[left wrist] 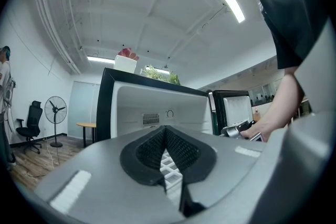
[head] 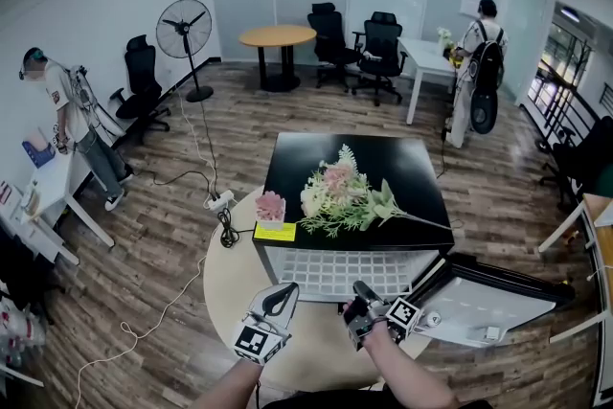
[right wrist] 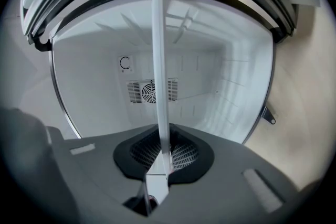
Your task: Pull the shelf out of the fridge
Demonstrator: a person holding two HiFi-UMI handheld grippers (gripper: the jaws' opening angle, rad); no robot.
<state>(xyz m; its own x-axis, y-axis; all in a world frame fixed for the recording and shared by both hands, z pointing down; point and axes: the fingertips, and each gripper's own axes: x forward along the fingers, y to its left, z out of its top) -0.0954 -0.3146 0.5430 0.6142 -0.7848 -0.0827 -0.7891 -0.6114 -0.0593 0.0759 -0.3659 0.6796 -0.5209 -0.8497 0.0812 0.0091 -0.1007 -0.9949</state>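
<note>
A small black-topped fridge (head: 354, 153) stands on a round table with its door (head: 488, 302) swung open to the right. Its white wire shelf (head: 335, 271) sticks out of the front. My left gripper (head: 278, 297) is at the shelf's front left, and in the left gripper view the gripper (left wrist: 167, 152) is shut on the white grid (left wrist: 169, 170). My right gripper (head: 362, 302) is at the front right. In the right gripper view the gripper (right wrist: 164, 152) is shut on the shelf's edge (right wrist: 159, 60), which runs as a white bar up across the white fridge interior (right wrist: 105, 86).
A bunch of flowers (head: 345, 196), a pink pot (head: 270, 206) and a yellow note (head: 275, 231) lie on the fridge top. The pale round table (head: 225, 287) carries the fridge. A power strip and cables (head: 220, 201) trail on the wooden floor. People stand at far left (head: 72, 124) and back right (head: 476, 53).
</note>
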